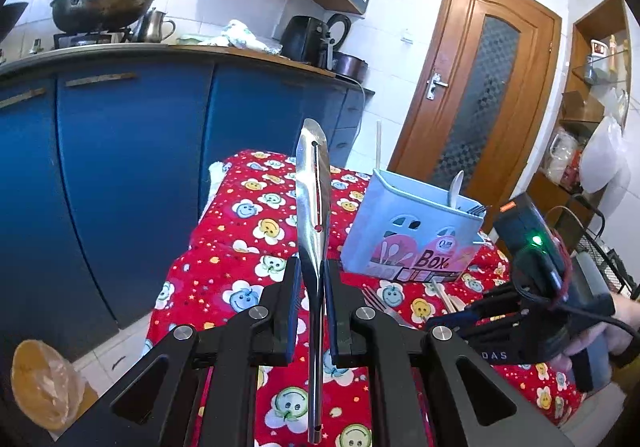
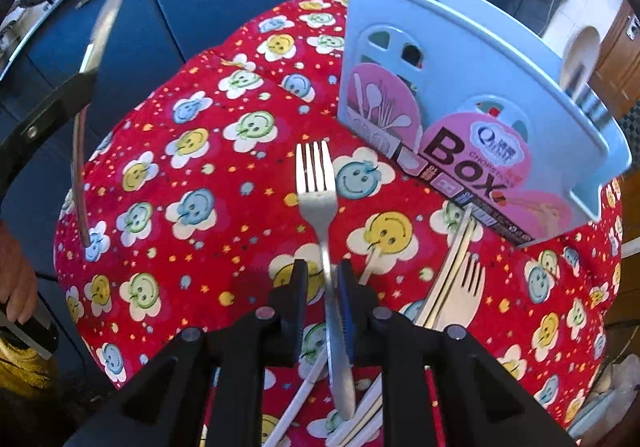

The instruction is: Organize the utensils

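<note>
1. Holding a steel fork [image 2: 320, 207], the right tongs [image 2: 323, 293] are pinched narrow on its handle, tines pointing forward and away from the camera, handle end trailing back under the jaws.
2. The fork's long axis runs almost straight ahead along the fingers; the blue utensil box [image 2: 472, 95] stands ahead and to the right of the tines, near but not touching them.
3. The left tongs [image 1: 314, 287] are closed on a steel slotted spatula [image 1: 313, 199], blade up and edge-on to the camera, with its tubular handle running down between the jaws.
4. From the left view the box [image 1: 412, 231] lies ahead and to the right, and the right gripper sits between that side and the viewer, so I judge the right hand the nearer to the box's open top.
5. The box stands upright on the red smiley-print cloth [image 2: 192, 175] covering the surface; a white spoon [image 1: 456, 189], some fork tines and a thin wooden stick already stand in it.
6. To drop in, the fork probably has to be tipped from its forward-lying pose to near upright over a compartment; which compartment is free cannot be told.
7. The fork is plain polished metal, four tines, thin neck, likely slippery in the pads.
8. A wooden fork [image 2: 466, 287] and pale chopsticks lie loose on the cloth just right of the right tongs.
</note>
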{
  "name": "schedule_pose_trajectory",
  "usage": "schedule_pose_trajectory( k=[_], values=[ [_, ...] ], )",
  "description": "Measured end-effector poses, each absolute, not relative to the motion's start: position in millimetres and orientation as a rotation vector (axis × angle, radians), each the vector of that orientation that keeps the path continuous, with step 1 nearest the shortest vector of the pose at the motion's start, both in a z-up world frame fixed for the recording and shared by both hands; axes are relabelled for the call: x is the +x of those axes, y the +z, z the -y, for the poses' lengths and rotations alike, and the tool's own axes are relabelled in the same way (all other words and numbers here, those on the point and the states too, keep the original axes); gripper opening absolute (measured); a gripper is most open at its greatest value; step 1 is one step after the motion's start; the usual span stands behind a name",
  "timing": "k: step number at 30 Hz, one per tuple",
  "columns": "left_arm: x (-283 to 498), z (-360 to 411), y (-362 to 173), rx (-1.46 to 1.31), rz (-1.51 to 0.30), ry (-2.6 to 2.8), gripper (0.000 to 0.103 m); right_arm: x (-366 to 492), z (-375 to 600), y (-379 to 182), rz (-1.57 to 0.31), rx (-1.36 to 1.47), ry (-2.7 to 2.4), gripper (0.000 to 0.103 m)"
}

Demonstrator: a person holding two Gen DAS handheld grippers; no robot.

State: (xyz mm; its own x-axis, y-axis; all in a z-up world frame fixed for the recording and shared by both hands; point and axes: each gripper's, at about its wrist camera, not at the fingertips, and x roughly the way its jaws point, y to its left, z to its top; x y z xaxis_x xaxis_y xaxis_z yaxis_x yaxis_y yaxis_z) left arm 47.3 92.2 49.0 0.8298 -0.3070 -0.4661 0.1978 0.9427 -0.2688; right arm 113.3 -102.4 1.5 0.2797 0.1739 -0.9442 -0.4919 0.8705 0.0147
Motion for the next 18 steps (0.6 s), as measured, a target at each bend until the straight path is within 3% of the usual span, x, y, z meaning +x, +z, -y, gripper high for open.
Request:
schedule_pose_trajectory(
  k=[10,14,18],
  values=[
    [51,-89,47,-0.213,-0.529,-0.275,0.011,137,87,-10,-1.318,-0.367,0.471,0.018],
    [53,-86,45,-0.211,-0.538,-0.270,0.011,136,87,-10,-1.278,-0.360,0.460,0.008],
    [53,-81,44,-0.201,-0.549,-0.266,0.011,121,101,-7,-1.201,-0.283,0.455,0.006]
  ],
)
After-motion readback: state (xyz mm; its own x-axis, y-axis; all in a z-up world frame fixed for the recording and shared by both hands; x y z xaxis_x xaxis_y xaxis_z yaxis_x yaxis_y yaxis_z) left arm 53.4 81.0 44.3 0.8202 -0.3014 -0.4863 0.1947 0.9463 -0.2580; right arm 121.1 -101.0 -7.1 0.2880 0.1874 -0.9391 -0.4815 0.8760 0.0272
